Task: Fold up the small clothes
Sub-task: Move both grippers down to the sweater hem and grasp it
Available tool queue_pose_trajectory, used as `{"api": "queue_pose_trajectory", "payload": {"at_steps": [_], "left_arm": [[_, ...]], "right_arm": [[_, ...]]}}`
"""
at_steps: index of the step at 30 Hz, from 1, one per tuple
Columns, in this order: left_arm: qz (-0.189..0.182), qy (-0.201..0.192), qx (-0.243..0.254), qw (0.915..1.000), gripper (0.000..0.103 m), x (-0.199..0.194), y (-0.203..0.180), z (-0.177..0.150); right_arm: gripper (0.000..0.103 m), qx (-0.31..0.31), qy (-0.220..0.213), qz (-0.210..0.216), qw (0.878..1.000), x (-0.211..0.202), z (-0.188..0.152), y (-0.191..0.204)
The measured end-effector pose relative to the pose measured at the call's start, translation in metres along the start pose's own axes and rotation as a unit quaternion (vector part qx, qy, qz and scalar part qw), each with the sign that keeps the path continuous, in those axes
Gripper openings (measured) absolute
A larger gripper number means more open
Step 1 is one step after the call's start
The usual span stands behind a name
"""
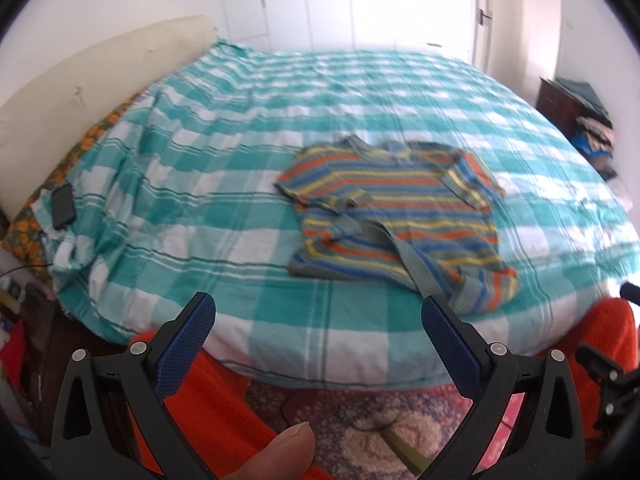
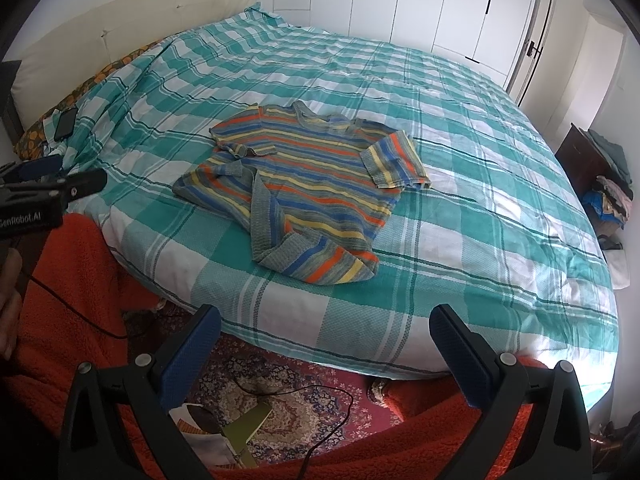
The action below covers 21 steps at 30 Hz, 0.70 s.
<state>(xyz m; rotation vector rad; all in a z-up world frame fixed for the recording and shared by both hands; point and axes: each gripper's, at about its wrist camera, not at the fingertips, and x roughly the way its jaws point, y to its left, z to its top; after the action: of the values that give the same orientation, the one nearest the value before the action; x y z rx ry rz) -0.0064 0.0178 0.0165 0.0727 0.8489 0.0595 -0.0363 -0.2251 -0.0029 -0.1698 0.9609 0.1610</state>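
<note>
A small striped knit top [image 1: 394, 208] in blue, orange, yellow and grey lies spread on the teal-and-white checked bed [image 1: 240, 128], neck towards the far side, its near hem partly folded over. It also shows in the right wrist view [image 2: 308, 184]. My left gripper [image 1: 318, 320] is open and empty, held before the bed's near edge, short of the top. My right gripper [image 2: 326, 330] is open and empty, also over the near edge of the bed [image 2: 480, 160]. The left gripper's body [image 2: 48, 188] shows at the left of the right wrist view.
A black phone [image 1: 63, 205] lies near the pillows at the bed's left. A cream headboard [image 1: 80, 76] stands left. White wardrobe doors [image 2: 420, 0] stand behind. A dark stand with stacked clothes [image 2: 600, 176] is right. A patterned rug [image 2: 280, 396] with a cable and orange cloth lies below.
</note>
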Motion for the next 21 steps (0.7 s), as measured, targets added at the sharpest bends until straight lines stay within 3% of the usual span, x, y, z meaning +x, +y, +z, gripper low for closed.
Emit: {"api": "queue_pose_trajectory", "payload": {"at_steps": [3, 9, 16, 21], "left_arm": [[-0.005, -0.002, -0.024, 0.9997, 0.103, -0.001, 0.011, 0.008], [-0.062, 0.033, -0.025, 0.9972, 0.103, 0.007, 0.012, 0.020], [-0.052, 0.065, -0.045, 0.9955, 0.102, 0.018, 0.016, 0.001], [-0.049, 0.104, -0.068, 0.9910, 0.102, 0.036, 0.025, -0.019]], "right_arm": [[0.103, -0.004, -0.002, 0.000, 1.000, -0.001, -0.002, -0.003], [0.103, 0.002, -0.027, -0.028, 0.999, -0.013, 0.013, -0.022], [0.103, 0.027, -0.071, -0.067, 0.995, -0.030, 0.026, -0.053], [0.103, 0.048, -0.022, -0.070, 0.996, 0.011, 0.020, -0.068]]}}
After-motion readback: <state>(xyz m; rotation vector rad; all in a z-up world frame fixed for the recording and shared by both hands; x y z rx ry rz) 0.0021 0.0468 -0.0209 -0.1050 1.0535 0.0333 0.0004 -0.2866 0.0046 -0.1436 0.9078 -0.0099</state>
